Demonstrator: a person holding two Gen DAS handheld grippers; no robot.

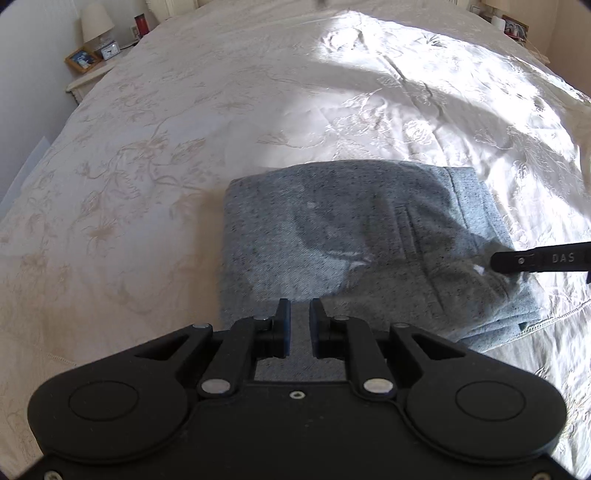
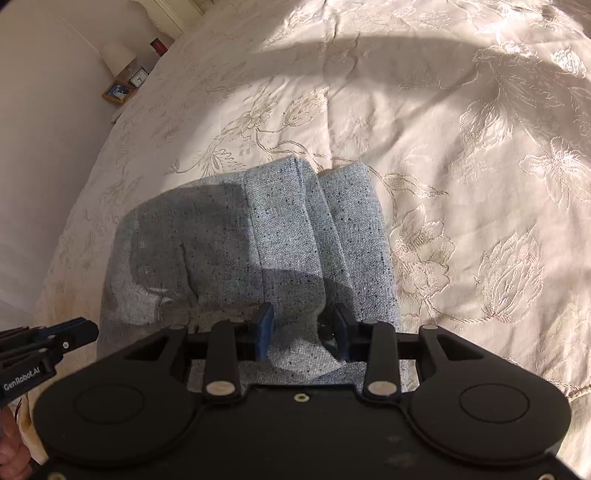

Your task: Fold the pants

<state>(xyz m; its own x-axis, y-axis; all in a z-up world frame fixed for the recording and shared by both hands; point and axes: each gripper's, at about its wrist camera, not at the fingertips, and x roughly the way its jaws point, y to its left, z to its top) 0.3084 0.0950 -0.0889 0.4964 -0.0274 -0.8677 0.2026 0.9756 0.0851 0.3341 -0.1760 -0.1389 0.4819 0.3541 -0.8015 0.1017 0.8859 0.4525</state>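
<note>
1. One pair of pants (image 1: 354, 254), grey-blue speckled cloth, lies folded into a compact stack on the bed (image 1: 184, 129). It sits near the bed's near edge, toward the near right corner as your left camera sees it.
2. No containers in view. The bed carries the pants and nothing else that shows; its cream floral bedspread (image 2: 461, 129) is partly sunlit.
3. Your left gripper (image 1: 299, 321) hovers over the near edge of the stack. Its jaws stand at a narrow gap. Cloth shows through the gap, but the pads do not press on it, so nothing is held.
4. Your right gripper (image 2: 301, 328) is at the near edge of the stack on its waistband side. A raised bit of cloth sits between the blue pads (image 2: 264, 325). You cannot tell from the picture whether the pads pinch it or only flank it.
5. In the left camera's view, the right gripper's finger enters from the right and its tip lies against the top of the pants.
6. Count on the nightstand (image 1: 86, 79) beyond the bed's far left corner: one lamp (image 1: 96, 23), one small clock (image 1: 109, 50), one framed photo (image 1: 82, 59), one red item (image 1: 140, 23).
7. A second nightstand sits at the far right corner; its items are too small to count.
</note>
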